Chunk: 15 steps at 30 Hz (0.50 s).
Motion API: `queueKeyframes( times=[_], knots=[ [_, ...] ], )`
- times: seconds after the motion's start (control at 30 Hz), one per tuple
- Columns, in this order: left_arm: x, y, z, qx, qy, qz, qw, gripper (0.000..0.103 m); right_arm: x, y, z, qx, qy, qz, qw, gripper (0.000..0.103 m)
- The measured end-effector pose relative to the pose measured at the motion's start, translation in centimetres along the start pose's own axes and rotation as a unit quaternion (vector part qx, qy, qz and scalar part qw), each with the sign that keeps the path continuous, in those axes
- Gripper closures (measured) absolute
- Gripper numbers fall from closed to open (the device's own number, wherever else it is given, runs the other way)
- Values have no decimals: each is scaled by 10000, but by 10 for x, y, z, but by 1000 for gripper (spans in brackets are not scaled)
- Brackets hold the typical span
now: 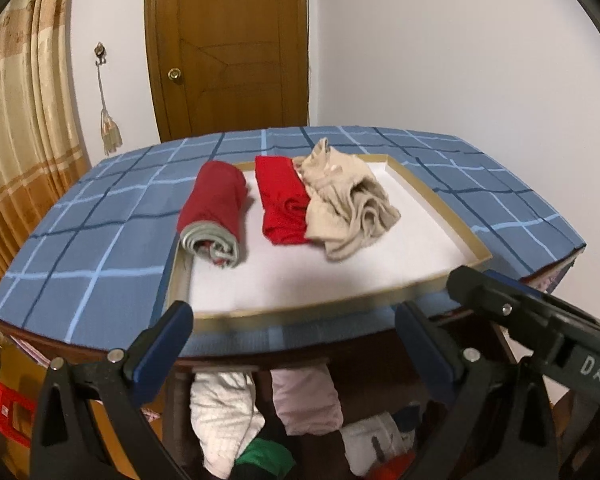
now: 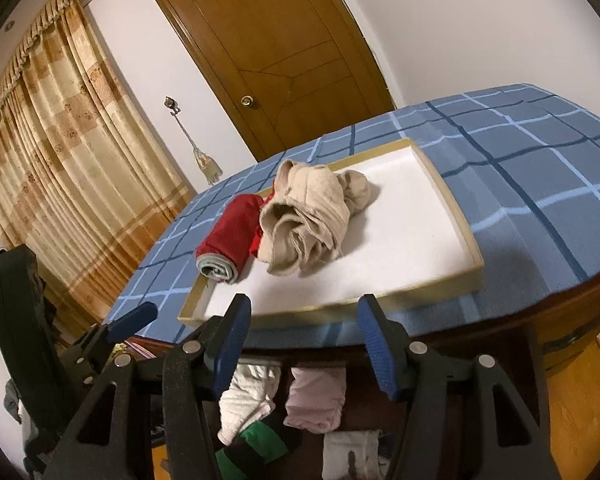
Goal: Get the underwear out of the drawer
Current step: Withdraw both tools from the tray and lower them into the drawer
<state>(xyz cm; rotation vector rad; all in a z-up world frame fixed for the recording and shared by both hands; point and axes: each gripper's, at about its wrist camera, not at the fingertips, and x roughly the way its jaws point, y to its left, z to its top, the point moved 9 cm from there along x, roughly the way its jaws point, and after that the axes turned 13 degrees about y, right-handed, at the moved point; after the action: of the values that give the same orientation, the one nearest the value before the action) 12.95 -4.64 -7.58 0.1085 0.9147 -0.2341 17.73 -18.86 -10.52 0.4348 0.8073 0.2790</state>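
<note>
An open drawer [image 1: 380, 384] below the table edge holds folded underwear: a white roll [image 1: 224, 412], a pink piece [image 1: 304, 400] and a green-and-black one [image 1: 264, 456]. My left gripper [image 1: 296, 344] hovers open above them with nothing between its blue pads. In the right wrist view the same white roll [image 2: 248, 396], pink piece [image 2: 316, 396] and green-and-black one [image 2: 256, 444] lie under my right gripper [image 2: 306, 344], also open and empty. On the table, a shallow tray [image 1: 340, 306] carries a dark red roll [image 1: 216, 208], a bright red piece [image 1: 280, 200] and crumpled beige underwear [image 1: 348, 204].
A blue checked cloth [image 1: 92, 248] covers the table. Behind it stand a wooden door [image 1: 228, 48], a white wall and tan curtains [image 1: 24, 128]. The right gripper's body [image 1: 532, 324] reaches in beside my left one. An orange-red item [image 1: 4, 404] sits low at the left.
</note>
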Motion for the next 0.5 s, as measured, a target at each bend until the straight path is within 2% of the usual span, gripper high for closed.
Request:
queueKeyframes(
  times=[0.23, 0.5],
  knots=[
    [11, 11, -32, -237, 290, -178, 9991, 1, 0, -12, -25, 70, 80, -117, 9999, 45],
    [9, 32, -58, -375, 424, -117, 9983, 1, 1, -23, -52, 55, 266, -217, 9994, 45]
  ],
)
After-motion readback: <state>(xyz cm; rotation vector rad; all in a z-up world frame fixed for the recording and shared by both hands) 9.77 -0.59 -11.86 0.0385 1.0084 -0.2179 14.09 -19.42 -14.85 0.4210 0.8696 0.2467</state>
